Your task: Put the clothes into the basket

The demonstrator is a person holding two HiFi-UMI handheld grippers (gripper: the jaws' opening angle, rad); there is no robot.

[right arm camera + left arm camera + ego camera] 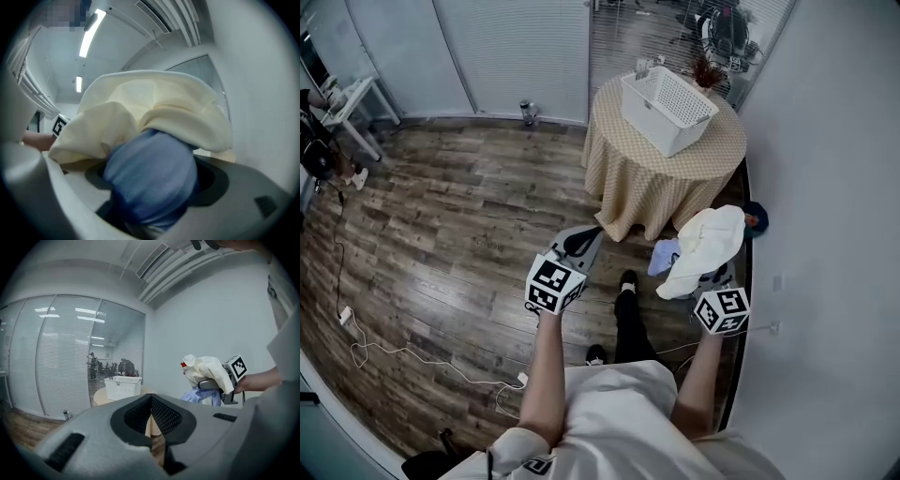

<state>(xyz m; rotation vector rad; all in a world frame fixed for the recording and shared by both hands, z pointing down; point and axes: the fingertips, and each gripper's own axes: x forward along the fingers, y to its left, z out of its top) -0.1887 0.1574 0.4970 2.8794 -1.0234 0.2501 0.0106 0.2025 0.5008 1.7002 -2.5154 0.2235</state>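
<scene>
The room had a plank floor (459, 216), blinds behind glass along the top of the head view and a plain wall on the right. At upper centre stood a round table (637, 183) under a beige cloth, and on it the basket (675, 120), with a dried plant (708, 71) just behind it. Cables (384, 352) trailed across the lower left.

The clothes (705, 248) were well apart from the basket, low at centre right. The right gripper (710, 281) pinched them: a blue piece (150, 178) bulged between its jaws and a cream piece (154, 103) draped over the top. The cloth buried the jaw tips and filled most of the right gripper view.

The left gripper (579, 248) was beside the person's dark leg (628, 323), its jaws pressed together on nothing. A dark blue thing (757, 217) by the wall was too covered to identify.
</scene>
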